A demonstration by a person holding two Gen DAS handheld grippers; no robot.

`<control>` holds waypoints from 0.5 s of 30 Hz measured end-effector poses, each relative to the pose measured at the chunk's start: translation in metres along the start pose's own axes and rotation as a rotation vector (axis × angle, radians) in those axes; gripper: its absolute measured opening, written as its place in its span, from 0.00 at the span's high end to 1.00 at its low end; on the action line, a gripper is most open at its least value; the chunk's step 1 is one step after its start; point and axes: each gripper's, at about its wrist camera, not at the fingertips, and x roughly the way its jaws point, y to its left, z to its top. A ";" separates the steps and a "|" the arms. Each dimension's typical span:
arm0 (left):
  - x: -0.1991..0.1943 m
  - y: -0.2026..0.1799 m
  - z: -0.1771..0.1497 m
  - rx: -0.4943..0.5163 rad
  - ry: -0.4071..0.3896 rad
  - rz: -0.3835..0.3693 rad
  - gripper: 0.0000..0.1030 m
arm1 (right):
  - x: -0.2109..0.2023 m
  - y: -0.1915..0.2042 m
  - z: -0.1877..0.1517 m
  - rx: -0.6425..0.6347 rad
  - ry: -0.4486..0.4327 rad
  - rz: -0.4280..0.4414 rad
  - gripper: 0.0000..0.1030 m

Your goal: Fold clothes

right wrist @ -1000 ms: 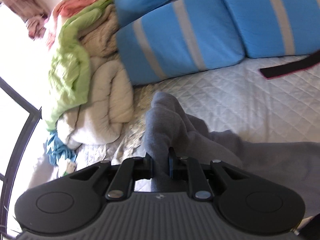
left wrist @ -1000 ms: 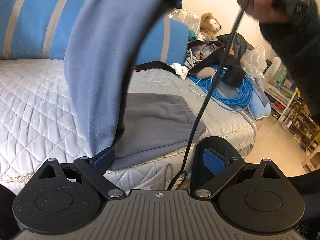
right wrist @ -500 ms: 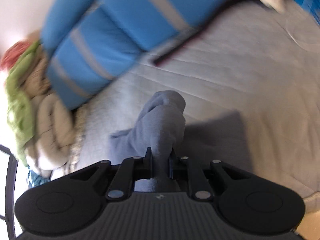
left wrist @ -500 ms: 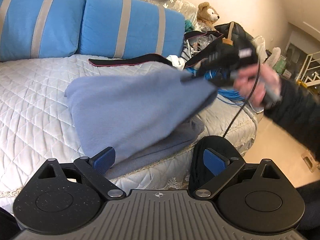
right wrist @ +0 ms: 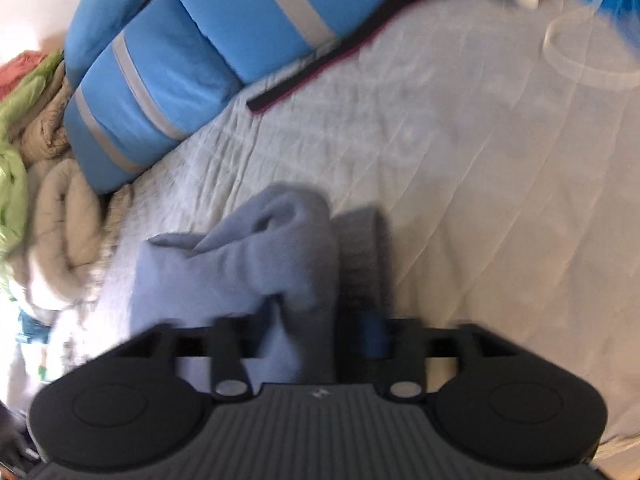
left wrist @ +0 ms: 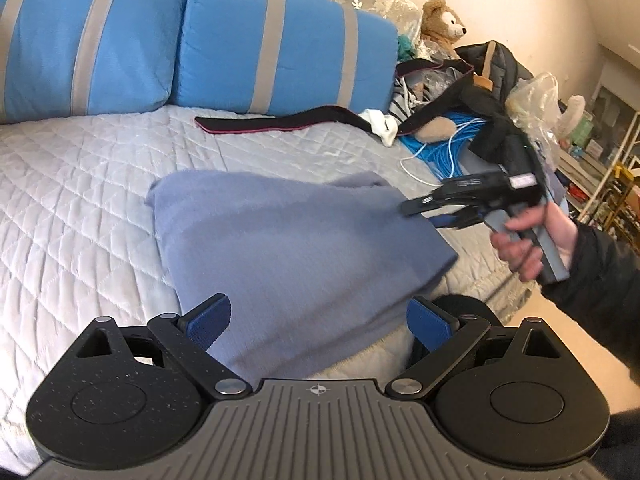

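- One garment (left wrist: pixel 296 248), blue-grey fleece, folded: it lies on my bed (left wrist: pixel 80 184) at the near edge, long axis running along that edge.
- One left gripper (left wrist: pixel 318 318): my jaws stand wide, the garment's near edge lying between the two blue pads (left wrist: pixel 210 316), nothing clamped.
- One right gripper (left wrist: pixel 424 212), held by my hand (left wrist: pixel 532 240) at the garment's far right corner. In its own blurred view a bunched fold rises between the fingers and one blue pad (right wrist: pixel 374 334) stands clear of the cloth. I cannot tell whether it grips.
- Two blue pillows (left wrist: pixel 280 40), grey-striped, at the bed's head.
- One black strap (left wrist: pixel 280 122) lying across the quilt.
- One teddy bear (left wrist: pixel 442 24) in the far right corner.
- One coil of blue cable (left wrist: pixel 448 148).
- Writing: a small label on the right gripper, unreadable.
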 end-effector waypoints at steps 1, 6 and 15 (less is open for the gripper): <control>0.003 0.002 0.002 0.008 0.000 0.006 0.06 | -0.007 0.003 -0.001 -0.055 -0.044 -0.025 0.05; 0.022 0.006 0.011 0.038 0.013 0.031 0.06 | -0.026 0.019 -0.014 -0.253 -0.180 -0.082 0.00; 0.074 -0.018 0.050 0.109 -0.005 -0.016 0.06 | -0.017 0.054 -0.060 -0.557 -0.273 -0.250 0.00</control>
